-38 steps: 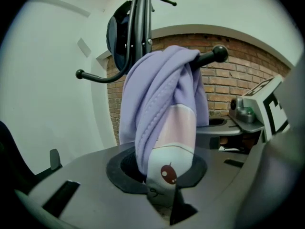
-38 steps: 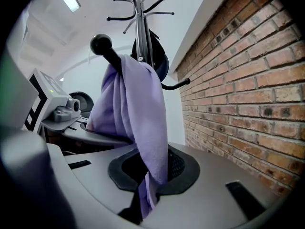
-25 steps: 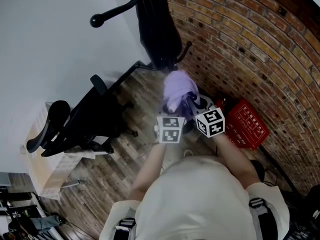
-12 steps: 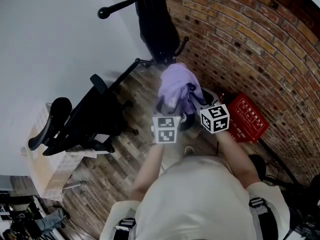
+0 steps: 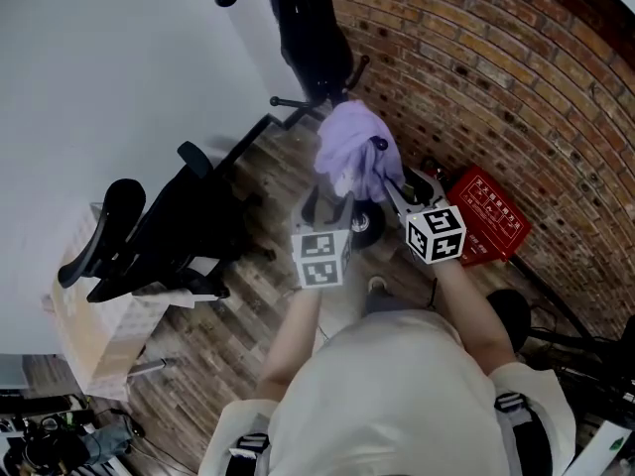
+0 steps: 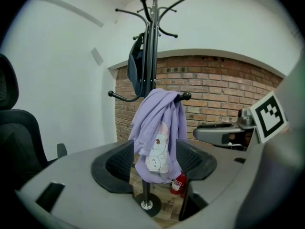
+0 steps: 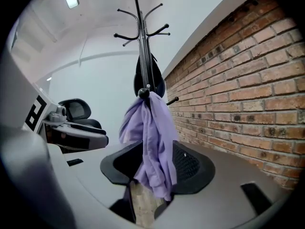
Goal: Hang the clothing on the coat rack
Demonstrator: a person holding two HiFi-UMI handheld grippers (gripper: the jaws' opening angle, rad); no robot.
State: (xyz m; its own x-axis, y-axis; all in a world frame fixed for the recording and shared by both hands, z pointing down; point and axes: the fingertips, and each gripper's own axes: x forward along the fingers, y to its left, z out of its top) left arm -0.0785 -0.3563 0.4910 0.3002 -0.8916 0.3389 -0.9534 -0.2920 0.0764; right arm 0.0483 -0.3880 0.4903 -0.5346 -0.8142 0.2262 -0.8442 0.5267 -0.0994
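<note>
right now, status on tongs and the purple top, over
Left tongs and right tongs just opened, purple top loose between them, unpinched. Top draped on coat rack peg. Dark item hangs higher, apart.

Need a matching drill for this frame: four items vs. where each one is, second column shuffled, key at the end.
1. purple garment
2. red box
3. office chair
4. dark bag

a. beside the white wall
b. at the foot of the brick wall
c. hung high on the coat rack pole
d. draped over a lower rack arm

Pairs: 1-d, 2-b, 3-a, 4-c
</note>
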